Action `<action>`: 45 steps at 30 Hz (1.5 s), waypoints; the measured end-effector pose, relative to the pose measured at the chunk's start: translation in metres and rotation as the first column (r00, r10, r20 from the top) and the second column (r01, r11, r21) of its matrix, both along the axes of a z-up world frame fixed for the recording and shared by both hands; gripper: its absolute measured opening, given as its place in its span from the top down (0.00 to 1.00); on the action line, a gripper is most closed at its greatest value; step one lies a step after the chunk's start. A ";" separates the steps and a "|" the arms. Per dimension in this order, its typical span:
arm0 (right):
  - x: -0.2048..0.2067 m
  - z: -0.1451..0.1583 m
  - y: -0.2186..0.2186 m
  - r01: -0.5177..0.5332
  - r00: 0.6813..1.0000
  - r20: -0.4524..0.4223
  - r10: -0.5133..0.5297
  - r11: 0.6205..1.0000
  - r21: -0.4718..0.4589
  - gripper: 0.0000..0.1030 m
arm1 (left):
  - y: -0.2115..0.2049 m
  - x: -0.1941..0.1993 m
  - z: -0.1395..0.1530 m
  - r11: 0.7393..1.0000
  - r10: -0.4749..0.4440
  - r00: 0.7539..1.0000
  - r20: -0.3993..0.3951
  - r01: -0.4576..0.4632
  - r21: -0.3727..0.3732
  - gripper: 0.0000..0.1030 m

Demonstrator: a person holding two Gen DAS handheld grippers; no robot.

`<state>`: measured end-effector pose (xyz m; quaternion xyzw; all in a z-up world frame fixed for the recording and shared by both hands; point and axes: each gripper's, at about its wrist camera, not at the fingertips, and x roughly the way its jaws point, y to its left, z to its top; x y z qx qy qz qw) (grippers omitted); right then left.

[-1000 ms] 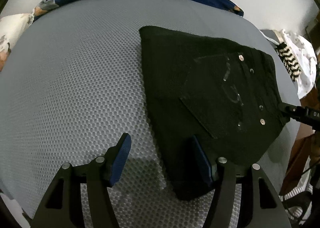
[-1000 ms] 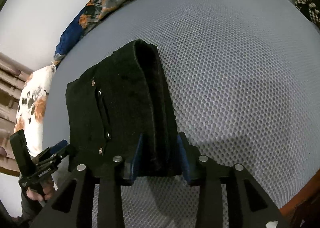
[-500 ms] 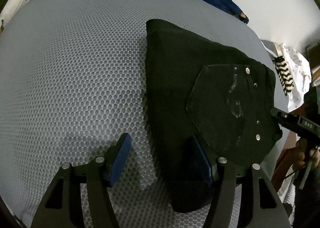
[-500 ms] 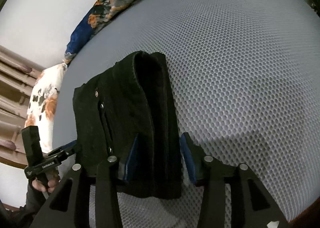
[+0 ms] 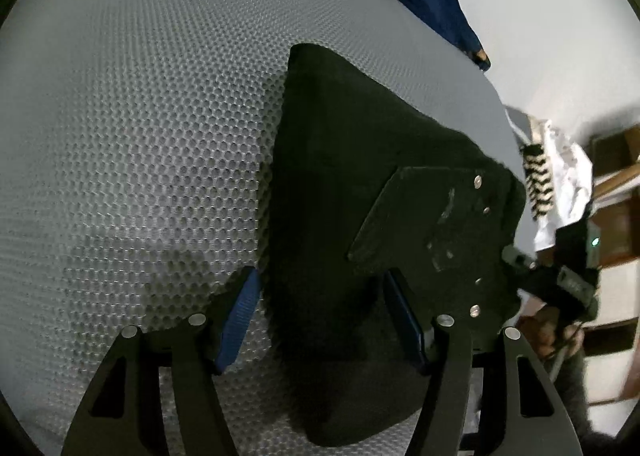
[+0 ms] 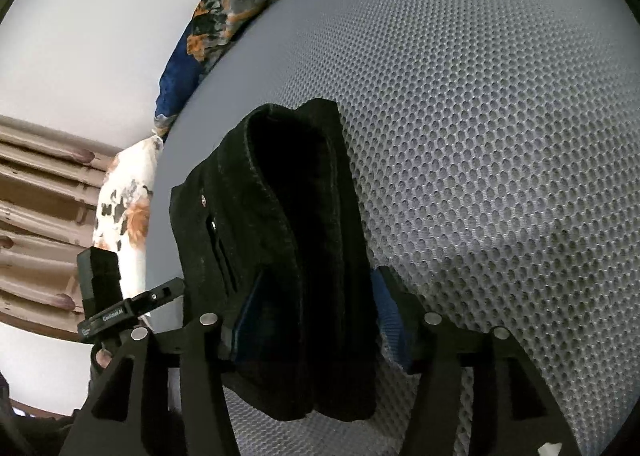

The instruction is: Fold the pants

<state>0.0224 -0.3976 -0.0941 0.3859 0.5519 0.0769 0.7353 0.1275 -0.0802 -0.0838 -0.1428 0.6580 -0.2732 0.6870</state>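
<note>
Your pants (image 5: pixel 340 184) already sit as a compact, thick black bundle on the grey mesh mattress (image 5: pixel 132 128), stacked in several layers with the rear pocket (image 5: pixel 432 224) and its rivets facing up. In the right wrist view the stack shows at least 2 rolled layers at its far end, so the main folds look complete.

The bundle lies toward the near edge of the mattress, well apart from the blue floral blanket (image 6: pixel 208 28) along the far edge. The striped cloth (image 5: pixel 538 180) lies off the mattress past the bundle's waistband end.

Left gripper (image 5: pixel 320 320): jaws spread wide, straddling one end of the bundle. The blue pads (image 5: pixel 240 316) stand at either flank; no visible squeeze on the cloth, so you are not gripping.

Right gripper (image 6: pixel 316 308): jaws parted around the opposite end. Its pads lie close to the fabric, 1 partly hidden behind a layer; contact or a light pinch cannot be ruled out, but the jaws read as unclamped.

Judgement: task is near its end. What remains is at most 1 tidy-up, squaring the edges or pressing the stack flat, then clearing both tools.
</note>
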 end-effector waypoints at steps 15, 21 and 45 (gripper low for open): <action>0.003 -0.009 -0.017 -0.072 0.997 0.011 0.071 0.992 0.104 0.53 | 0.017 0.014 -0.012 0.990 0.026 0.997 -0.066 -0.035 -0.134 0.38; 0.012 -0.015 -0.018 -0.095 0.995 0.035 0.090 0.983 0.155 0.51 | 0.032 0.020 -0.011 0.985 0.017 0.997 -0.080 -0.031 -0.172 0.38; 0.048 0.031 0.037 -0.032 0.990 0.138 0.013 0.990 0.139 0.77 | 0.041 0.026 0.044 0.990 -0.002 0.992 0.126 0.020 -0.141 0.85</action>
